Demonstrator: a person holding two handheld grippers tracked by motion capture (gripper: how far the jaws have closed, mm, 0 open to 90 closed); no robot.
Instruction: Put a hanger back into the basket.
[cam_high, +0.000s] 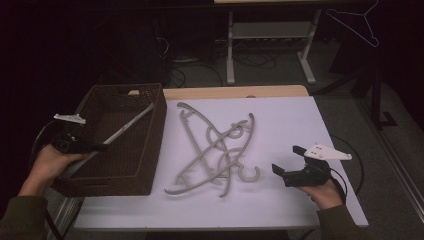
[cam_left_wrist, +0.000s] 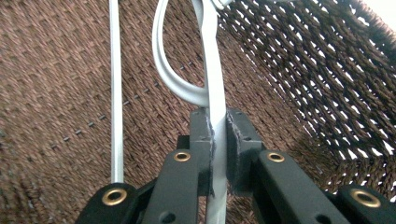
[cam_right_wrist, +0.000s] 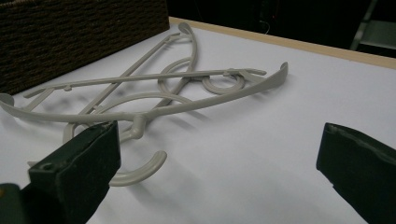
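Observation:
A dark brown woven basket (cam_high: 158, 116) stands at the table's left, and a grey plastic hanger (cam_high: 131, 124) leans inside it. My left gripper (cam_high: 97, 147) reaches over the basket's left side, shut on that hanger (cam_left_wrist: 215, 116), its pads clamping the flat bar above the woven bottom (cam_left_wrist: 56, 84). A tangle of grey hangers (cam_high: 215, 147) lies on the white table top (cam_high: 290, 125) just right of the basket. My right gripper (cam_high: 286, 160) rests open near the table's front right, with the nearest hanger (cam_right_wrist: 154, 107) lying a little ahead of its jaws.
The basket's woven wall (cam_right_wrist: 70, 37) stands left of the pile. A white desk frame (cam_high: 270, 45) and floor cables lie beyond the table's far wooden edge (cam_high: 235, 92). A wire hanger (cam_high: 357, 25) hangs at the upper right.

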